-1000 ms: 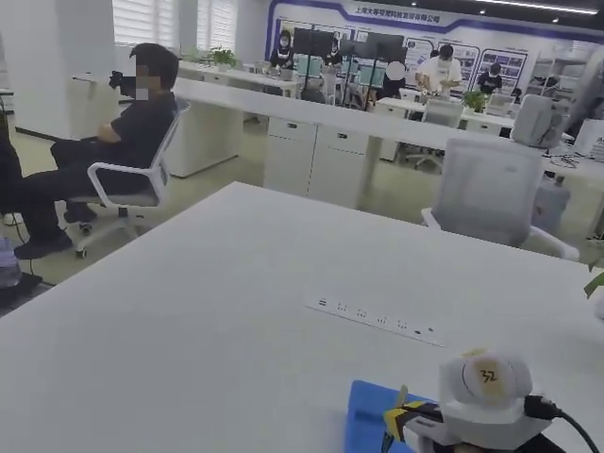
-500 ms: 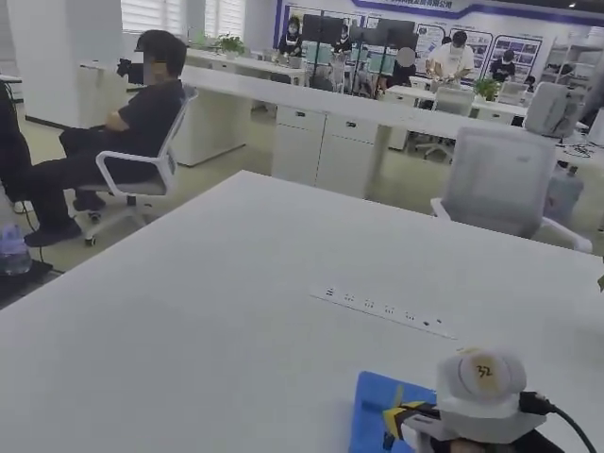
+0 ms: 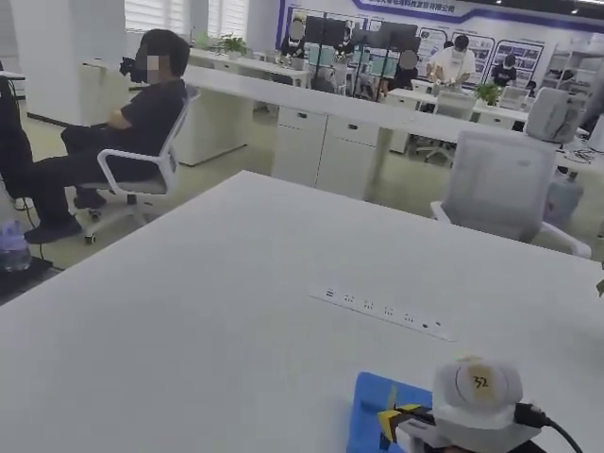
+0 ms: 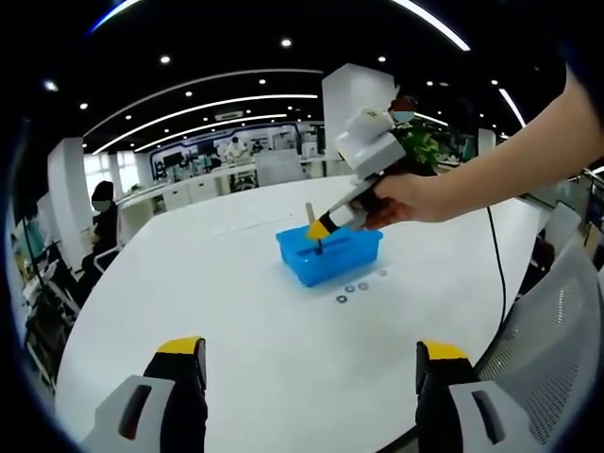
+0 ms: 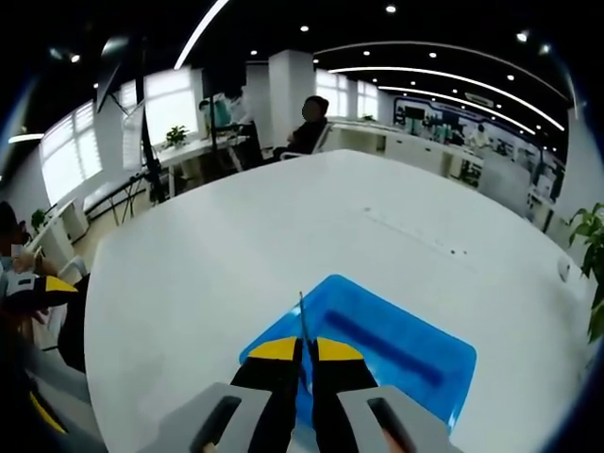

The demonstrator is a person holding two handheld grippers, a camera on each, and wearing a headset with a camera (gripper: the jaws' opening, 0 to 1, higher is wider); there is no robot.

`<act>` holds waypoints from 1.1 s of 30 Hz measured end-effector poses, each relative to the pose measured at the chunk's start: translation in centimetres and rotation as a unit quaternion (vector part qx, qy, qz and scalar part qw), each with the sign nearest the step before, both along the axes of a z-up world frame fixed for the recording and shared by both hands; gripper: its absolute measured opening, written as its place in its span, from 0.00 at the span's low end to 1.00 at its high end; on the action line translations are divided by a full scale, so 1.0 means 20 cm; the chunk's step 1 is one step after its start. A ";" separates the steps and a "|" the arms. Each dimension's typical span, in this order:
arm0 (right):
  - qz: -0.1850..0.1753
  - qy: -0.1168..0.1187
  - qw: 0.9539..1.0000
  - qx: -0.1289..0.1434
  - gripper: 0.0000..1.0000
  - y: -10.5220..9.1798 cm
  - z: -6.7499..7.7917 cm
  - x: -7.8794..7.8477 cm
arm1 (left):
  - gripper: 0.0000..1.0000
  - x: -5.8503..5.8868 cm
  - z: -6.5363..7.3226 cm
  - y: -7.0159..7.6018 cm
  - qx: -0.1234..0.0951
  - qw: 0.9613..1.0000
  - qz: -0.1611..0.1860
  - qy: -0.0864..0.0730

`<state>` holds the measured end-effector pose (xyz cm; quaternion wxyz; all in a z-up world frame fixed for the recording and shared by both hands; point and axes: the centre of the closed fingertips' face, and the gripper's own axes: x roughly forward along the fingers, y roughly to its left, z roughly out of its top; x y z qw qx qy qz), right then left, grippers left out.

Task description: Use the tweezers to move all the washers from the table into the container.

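Observation:
My right gripper is shut on a thin pair of tweezers, whose tip points over the blue container. In the left gripper view a hand holds that right gripper above the blue container, and the tweezers stick up from its yellow tips. Several small washers lie on the white table just in front of the container. My left gripper is open with its jaws far apart, well short of the container and holding nothing. In the head view the right gripper sits over the blue container.
The white table is large, with a row of sockets set in it beyond the container. A grey chair stands by the table's near edge. A person sits on a chair far off to the left, and desks with people stand behind.
The head camera has shifted slightly. The right gripper stays over the blue container with the tweezers in its jaws.

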<state>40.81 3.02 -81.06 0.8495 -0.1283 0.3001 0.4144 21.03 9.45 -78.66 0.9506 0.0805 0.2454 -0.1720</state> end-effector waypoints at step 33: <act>-0.023 -0.031 0.995 0.097 0.02 -0.10 0.35 -0.13 | 0.92 0.01 0.02 0.02 -0.004 1.000 0.009 -0.007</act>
